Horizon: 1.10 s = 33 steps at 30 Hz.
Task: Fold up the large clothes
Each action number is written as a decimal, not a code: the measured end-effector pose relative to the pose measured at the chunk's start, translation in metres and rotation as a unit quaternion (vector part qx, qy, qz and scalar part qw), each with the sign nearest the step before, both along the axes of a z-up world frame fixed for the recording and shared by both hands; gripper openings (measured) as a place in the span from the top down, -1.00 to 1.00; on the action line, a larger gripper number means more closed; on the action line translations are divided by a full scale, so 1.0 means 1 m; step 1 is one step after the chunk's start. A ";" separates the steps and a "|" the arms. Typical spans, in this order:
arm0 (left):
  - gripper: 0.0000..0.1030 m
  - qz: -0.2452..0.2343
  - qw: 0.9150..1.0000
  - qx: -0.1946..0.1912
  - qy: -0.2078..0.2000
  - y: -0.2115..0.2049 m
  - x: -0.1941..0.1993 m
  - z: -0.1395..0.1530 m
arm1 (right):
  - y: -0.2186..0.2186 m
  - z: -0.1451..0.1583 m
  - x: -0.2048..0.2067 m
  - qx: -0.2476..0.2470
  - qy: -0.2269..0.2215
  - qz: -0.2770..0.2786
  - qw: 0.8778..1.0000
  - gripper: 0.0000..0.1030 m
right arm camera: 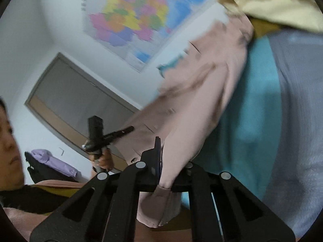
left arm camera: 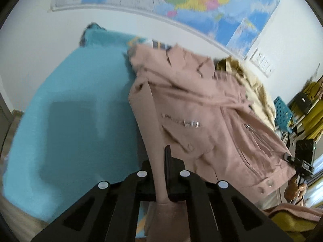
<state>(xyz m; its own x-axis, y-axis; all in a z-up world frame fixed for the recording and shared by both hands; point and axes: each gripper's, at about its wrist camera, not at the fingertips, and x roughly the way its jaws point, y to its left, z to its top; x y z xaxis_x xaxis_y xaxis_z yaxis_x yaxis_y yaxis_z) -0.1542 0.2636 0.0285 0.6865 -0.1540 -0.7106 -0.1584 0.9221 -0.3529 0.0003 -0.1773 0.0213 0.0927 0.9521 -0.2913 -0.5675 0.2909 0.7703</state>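
A dusty-pink jacket (left arm camera: 201,109) with silver zips lies spread on a turquoise sheet (left arm camera: 76,104), partly lifted at its near edge. My left gripper (left arm camera: 160,165) is shut on the jacket's hem, the cloth running down between the fingers. My right gripper (right arm camera: 167,161) is shut on another edge of the same pink jacket (right arm camera: 197,100), which hangs up and away from it. The right gripper also shows in the left wrist view (left arm camera: 298,163) at the jacket's far right corner. The left gripper shows in the right wrist view (right arm camera: 105,137), held in a hand.
A beige garment (left arm camera: 248,76) lies bunched beyond the jacket. A coloured wall map (left arm camera: 201,2) hangs behind. A blue perforated basket (left arm camera: 282,111) and yellow items stand at the right. A door (right arm camera: 76,104), a person's face (right arm camera: 8,147) and a lilac cloth (right arm camera: 52,161) show on the left.
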 end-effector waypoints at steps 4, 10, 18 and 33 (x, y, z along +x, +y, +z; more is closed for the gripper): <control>0.96 0.001 0.999 -0.020 -0.036 0.007 -0.021 0.025 | -0.009 0.024 -0.014 0.016 -0.021 0.009 1.000 0.87; 0.95 0.004 0.999 -0.031 -0.025 0.009 -0.019 0.022 | -0.008 0.014 -0.015 0.007 0.007 0.008 1.000 0.87; 0.95 0.008 1.000 -0.019 -0.023 0.023 0.006 0.048 | -0.001 0.051 0.016 0.037 -0.004 -0.026 0.999 0.86; 0.94 0.001 0.999 0.051 0.000 0.046 0.139 0.112 | 0.031 0.094 0.158 0.034 0.020 -0.082 0.996 0.83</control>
